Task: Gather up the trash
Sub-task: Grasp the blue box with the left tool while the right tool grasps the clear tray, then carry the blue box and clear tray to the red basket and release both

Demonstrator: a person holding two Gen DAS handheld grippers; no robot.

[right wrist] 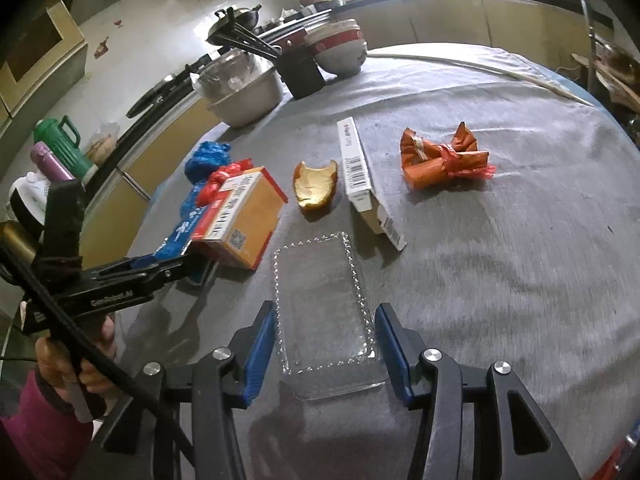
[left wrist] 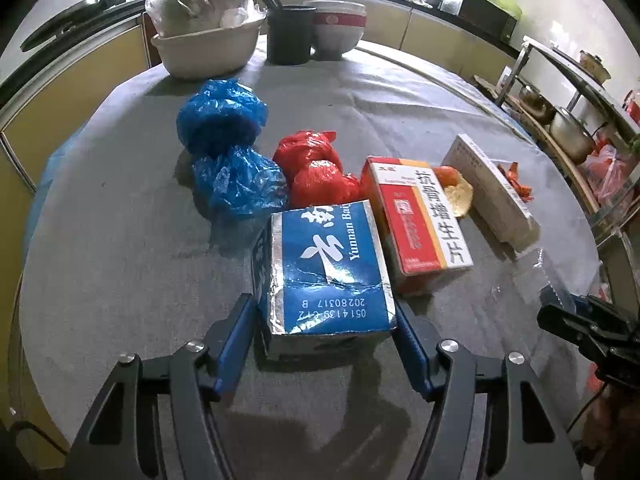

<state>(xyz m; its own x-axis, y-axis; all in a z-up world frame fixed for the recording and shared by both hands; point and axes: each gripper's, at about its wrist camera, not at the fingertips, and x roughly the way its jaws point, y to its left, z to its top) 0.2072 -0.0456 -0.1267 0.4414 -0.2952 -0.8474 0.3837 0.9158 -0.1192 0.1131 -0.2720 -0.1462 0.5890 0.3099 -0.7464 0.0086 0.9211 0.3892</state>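
**Trash spread on the cloth-covered counter, a gripper on either side of two pieces**

From my left camera, the left hand-held gripper [left wrist: 325, 322] has its blue pads on both sides of a creased blue-and-silver foil carton [left wrist: 326, 268] at 6 o'clock; I cannot tell whether they press it. Behind the carton, toward 12 o'clock, lie two crinkled blue plastic bags [left wrist: 228, 148] and two knotted red plastic bags [left wrist: 316, 170]. At 3 o'clock sit a red-and-white cardboard box [left wrist: 416, 220], a slim white box [left wrist: 494, 190] and a curl of orange peel [left wrist: 456, 196], partly hidden.

On my right camera, the right hand-held gripper [right wrist: 325, 344] stands apart around a clear bead-edged plastic tray [right wrist: 324, 312], hard to make out on the grey counter [right wrist: 500, 260]. One crumpled orange wrapper [right wrist: 440, 160] lies at 1 o'clock.
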